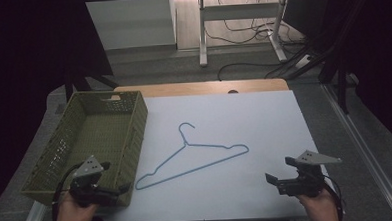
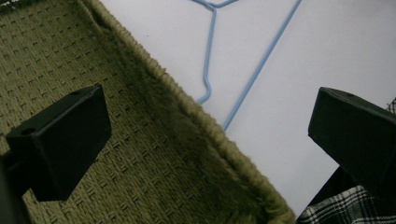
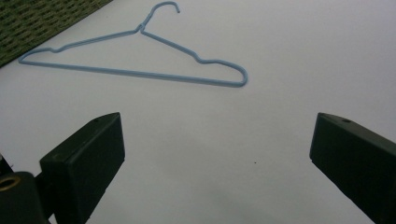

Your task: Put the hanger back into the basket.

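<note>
High view: a blue wire hanger (image 1: 193, 155) is lying ahead of the right gripper (image 1: 282, 179), jaws spread and empty; left gripper (image 1: 118, 190), jaws apart, is straddling the basket (image 1: 134, 123) wall. Pinching one thin rod squarely is looking wisest.

Dim, even light overall; the white tabletop (image 1: 244, 123) is brightest, the surroundings fall into near-black. Shadows are faint. Nearest each hand-held gripper's camera, its black jaws blur softly.
</note>
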